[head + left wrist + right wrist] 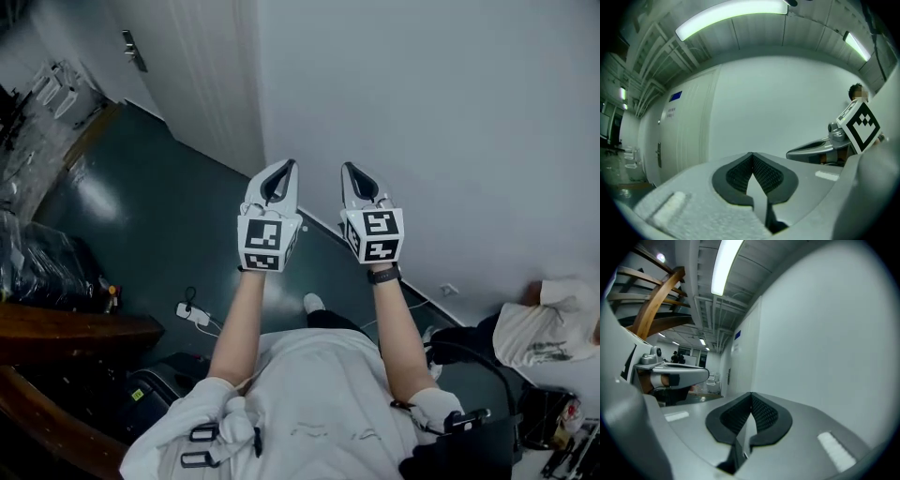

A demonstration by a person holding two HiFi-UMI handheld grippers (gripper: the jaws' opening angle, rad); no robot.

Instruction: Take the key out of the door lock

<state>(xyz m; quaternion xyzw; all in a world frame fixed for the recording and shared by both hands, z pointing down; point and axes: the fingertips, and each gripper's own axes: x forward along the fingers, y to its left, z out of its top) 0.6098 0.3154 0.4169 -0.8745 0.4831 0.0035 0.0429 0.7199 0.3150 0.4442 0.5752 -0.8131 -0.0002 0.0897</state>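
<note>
Head view: white left gripper and white right gripper, forearms outstretched, level; jaws closed, empty. Before fingertips, plain white wall; white door with dark handle well left; key indiscernible.

Left gripper matt grey plastic, pads ribbed black; floor glossy, wall matt.

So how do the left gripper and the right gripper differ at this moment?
In the head view the left gripper leans rightward, the right gripper leftward, so their tips converge. The arm holding the right gripper wears a dark wristband; the arm holding the left gripper is bare. Both are shut, empty and face the white wall.
</note>
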